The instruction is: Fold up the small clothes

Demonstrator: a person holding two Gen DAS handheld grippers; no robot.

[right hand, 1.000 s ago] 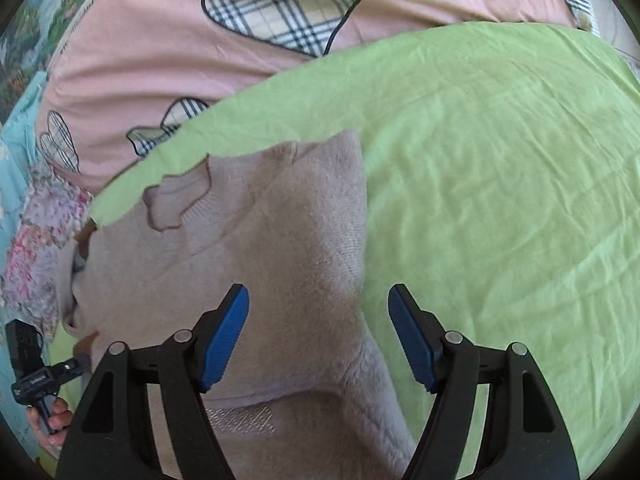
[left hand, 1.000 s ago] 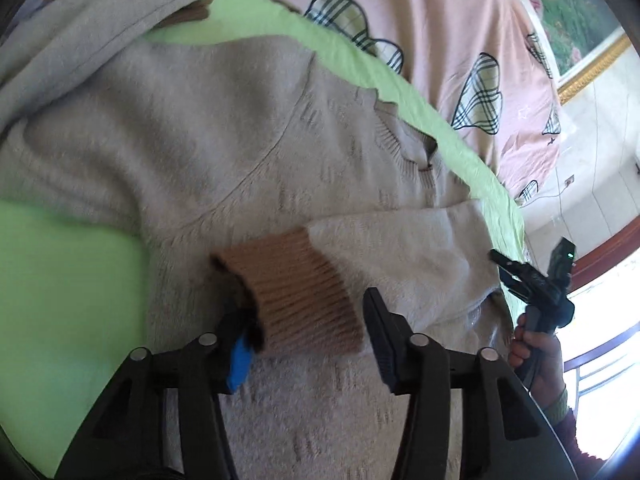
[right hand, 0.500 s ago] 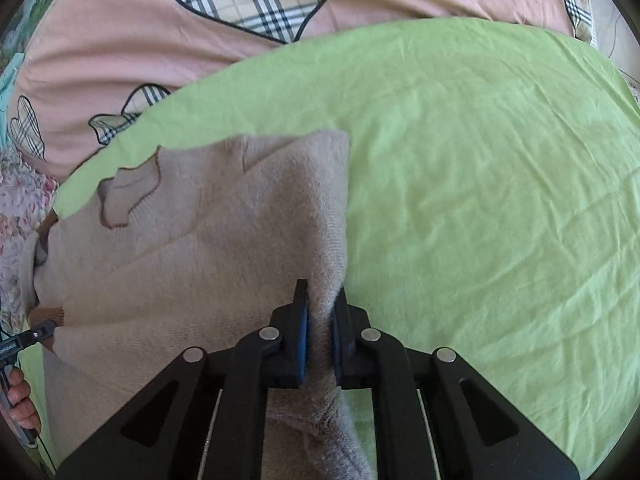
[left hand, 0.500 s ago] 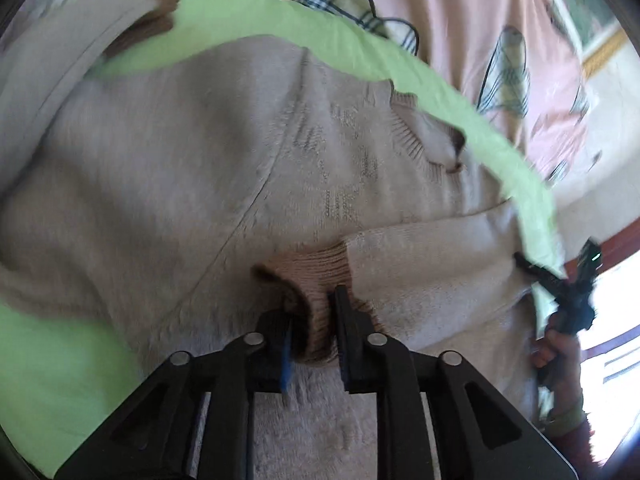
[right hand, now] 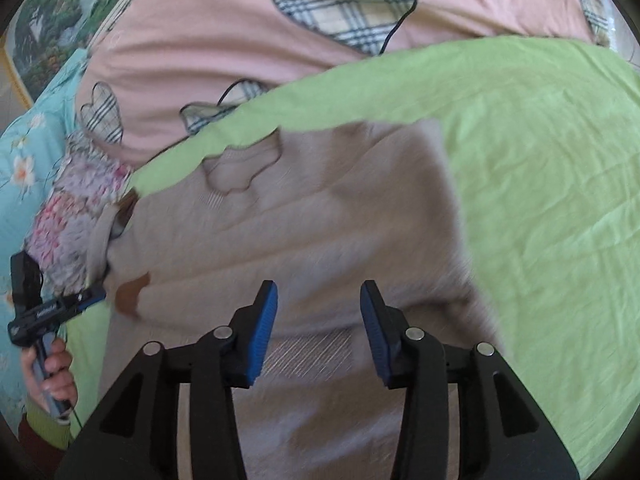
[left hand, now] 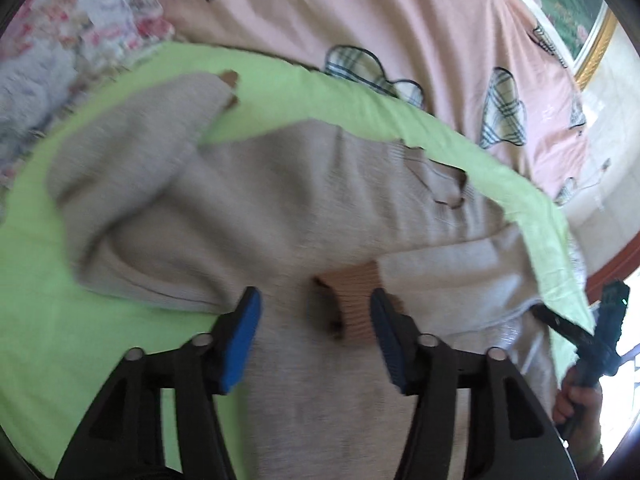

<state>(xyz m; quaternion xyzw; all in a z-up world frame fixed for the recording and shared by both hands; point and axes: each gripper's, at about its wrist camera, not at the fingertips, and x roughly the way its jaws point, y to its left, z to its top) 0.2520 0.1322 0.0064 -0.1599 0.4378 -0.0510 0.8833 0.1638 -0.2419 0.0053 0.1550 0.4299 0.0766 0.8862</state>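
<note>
Your left gripper (left hand: 316, 320) opening over the brown cuff (left hand: 356, 292), pads off it, your right gripper (right hand: 319, 316) opening above one beige sweater (right hand: 320, 220), nothing pinched, sweater on green sheet (right hand: 540, 160), pink heart-print cover (right hand: 240, 32) behind, no readable writing

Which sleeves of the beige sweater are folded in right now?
One is. The brown-cuffed sleeve lies across the sweater body; the other sleeve is still spread out onto the green sheet.
</note>
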